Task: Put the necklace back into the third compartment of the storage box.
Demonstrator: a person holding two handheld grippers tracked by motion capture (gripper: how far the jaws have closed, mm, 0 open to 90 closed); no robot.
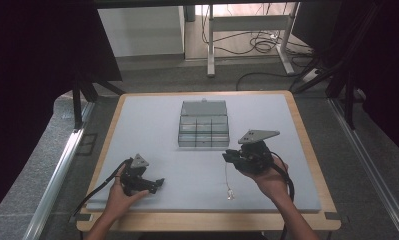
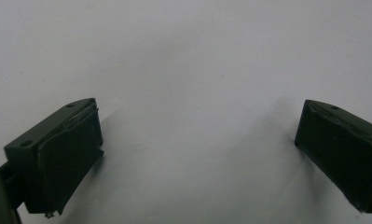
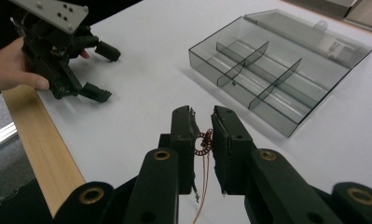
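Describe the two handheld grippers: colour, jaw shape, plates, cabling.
Both are matt black. The left gripper and right gripper each carry a grey three-cornered plate on top, with small holes showing in the right gripper view. Jaws are blocky, flat-faced pads on black link arms with brass-coloured pivot bushings. A black cable trails from each. Forearms are bare, no sleeves visible.

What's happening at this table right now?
A person holds a gripper in each hand. The right gripper is shut on a thin chain necklace, which dangles above the white mat. An open clear compartment box sits just beyond it. The left gripper rests open on the mat, holding nothing.
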